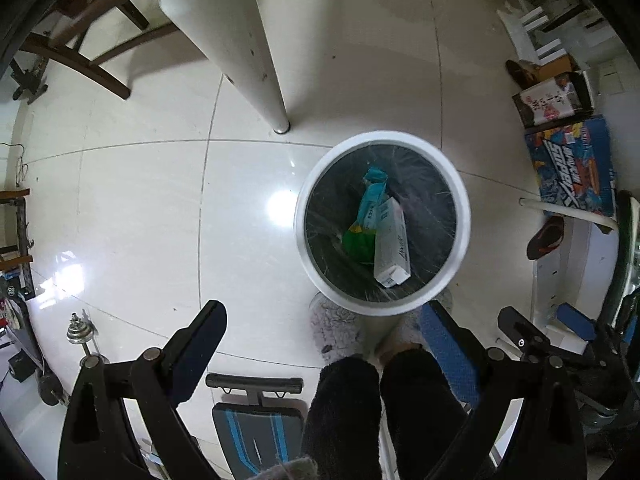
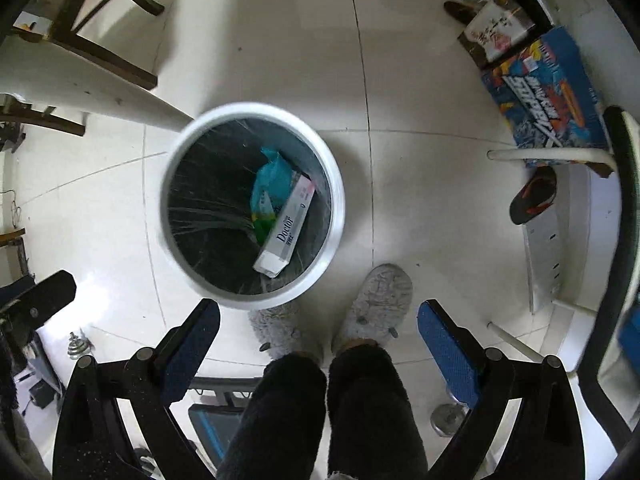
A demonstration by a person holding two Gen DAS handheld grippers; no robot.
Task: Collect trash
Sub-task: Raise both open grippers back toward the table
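Left wrist view looks straight down past the left gripper [image 1: 324, 332], whose jaws stand wide apart with nothing between them. Ahead of its fingertips, slightly toward the right finger, sits the trash bin [image 1: 382, 308]: a round tub with a thick, smooth white rim, lined with a thin black bag whose creases catch the light in fine streaks. Inside lie a white carton [image 1: 392, 240], a long rectangular cardboard box with grey lettering, and a teal packet [image 1: 372, 196], crinkled soft plastic with a green end, tucked against the carton's left side.

From the right wrist view, the right gripper [image 2: 318, 320] is likewise spread wide and empty, its inner pads a ribbed blue. Here the bin [image 2: 338, 196] is ahead of the left finger, the carton [image 2: 286, 232] leaning on the wall nearest that gripper's centre line, the packet [image 2: 270, 184] behind it.

Between both sets of fingers stand the person's fuzzy grey slippers [image 2: 378, 304] (dark fleecy trouser legs above them), on glossy white floor tiles [image 1: 140, 208]. A blue printed box [image 2: 548, 92] lies well off beyond the right finger.
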